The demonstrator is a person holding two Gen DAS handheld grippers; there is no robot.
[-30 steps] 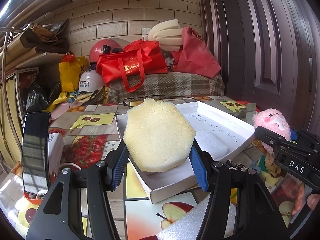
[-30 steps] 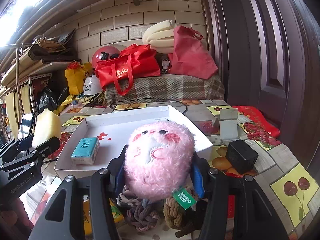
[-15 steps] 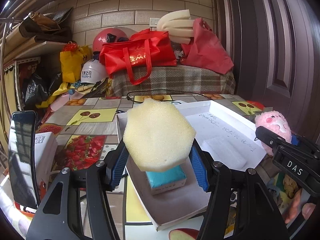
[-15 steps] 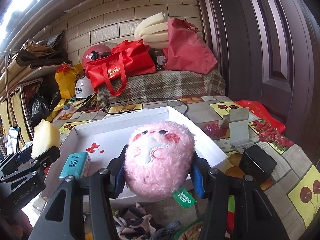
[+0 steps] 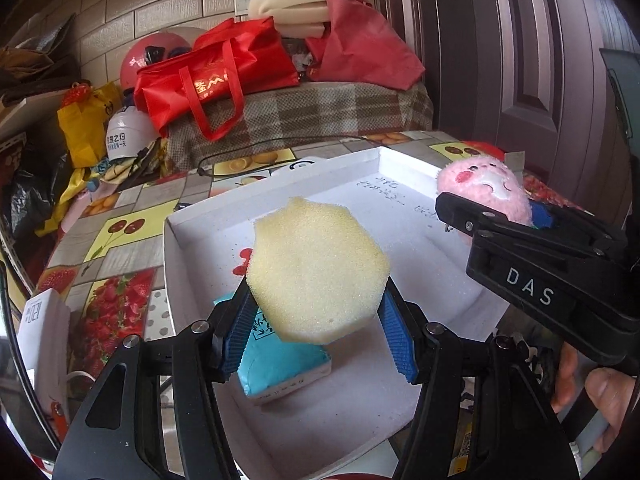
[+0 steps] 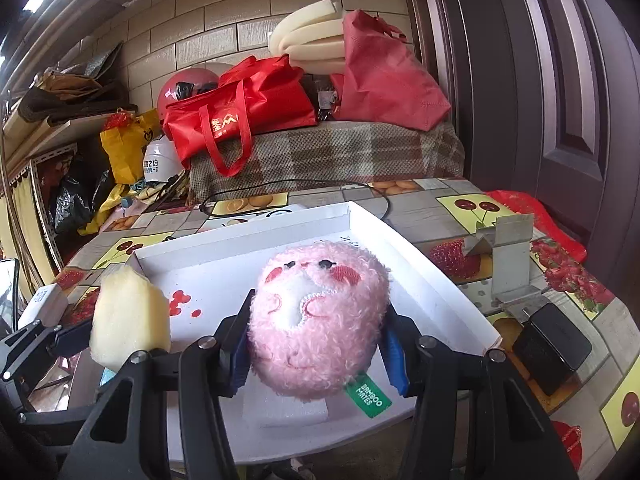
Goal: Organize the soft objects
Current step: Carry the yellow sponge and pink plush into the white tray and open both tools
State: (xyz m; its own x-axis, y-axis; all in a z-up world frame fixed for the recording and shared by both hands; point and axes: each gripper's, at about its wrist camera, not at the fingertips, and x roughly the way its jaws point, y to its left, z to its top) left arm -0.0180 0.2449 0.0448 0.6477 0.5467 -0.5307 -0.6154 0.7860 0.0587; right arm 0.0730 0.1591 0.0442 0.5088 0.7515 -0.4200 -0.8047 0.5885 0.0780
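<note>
The left gripper (image 5: 316,332) is clamped on a yellow sponge (image 5: 318,270), held over the white box (image 5: 404,162) above a blue tissue pack (image 5: 280,368). At 3 o'clock, the right gripper (image 6: 316,350) squeezes a pink plush toy (image 6: 318,322) over the same box on the bench (image 6: 460,208).

The yellow octagonal foam sponge (image 5: 318,270) hides most of the teal tissue packet (image 5: 280,364) beneath it; its print is unreadable
</note>
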